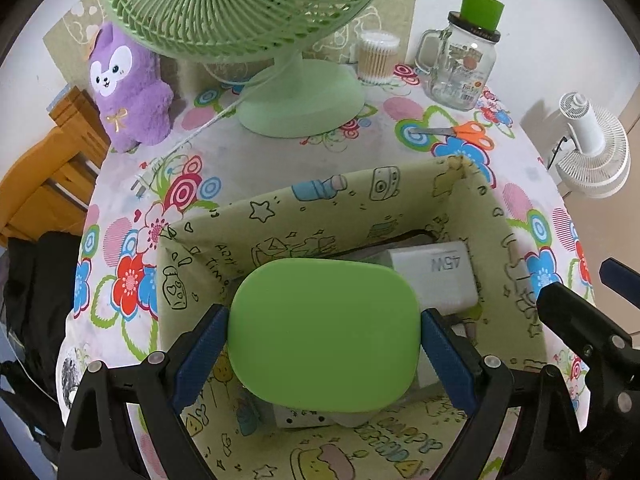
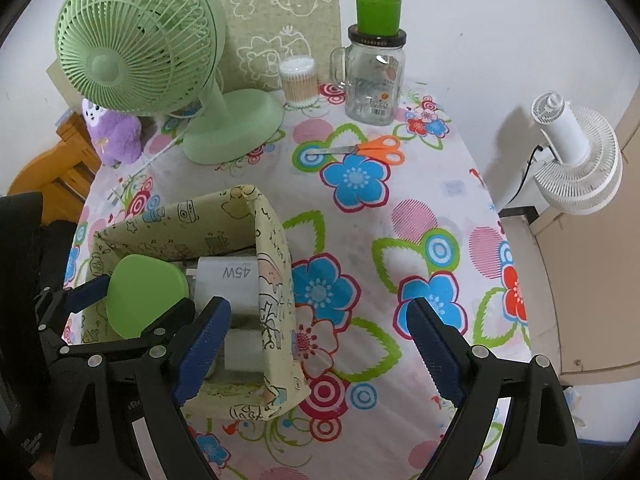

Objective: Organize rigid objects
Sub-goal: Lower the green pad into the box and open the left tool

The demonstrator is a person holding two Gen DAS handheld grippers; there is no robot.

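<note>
My left gripper (image 1: 324,320) is shut on a green rounded slab (image 1: 324,332), its blue pads pressing both side edges. It hangs over the open yellow-green patterned box (image 1: 320,200). Inside the box lies a white block marked 45W (image 1: 436,276), partly hidden under the slab. In the right wrist view the slab (image 2: 144,296) sits above the box (image 2: 276,248), beside the white block (image 2: 228,280). My right gripper (image 2: 318,312) is open and holds nothing. It straddles the box's right wall, one finger over the inside and the other over the tablecloth.
Orange-handled scissors (image 2: 376,150) lie behind the box on the flowered tablecloth (image 2: 440,208). At the back stand a green fan (image 2: 136,52), a glass mug jar (image 2: 374,80) topped by a green cup (image 2: 378,14), a cotton swab tub (image 2: 298,80) and a purple plush (image 1: 128,88). A white fan (image 2: 576,156) stands off the table's right edge.
</note>
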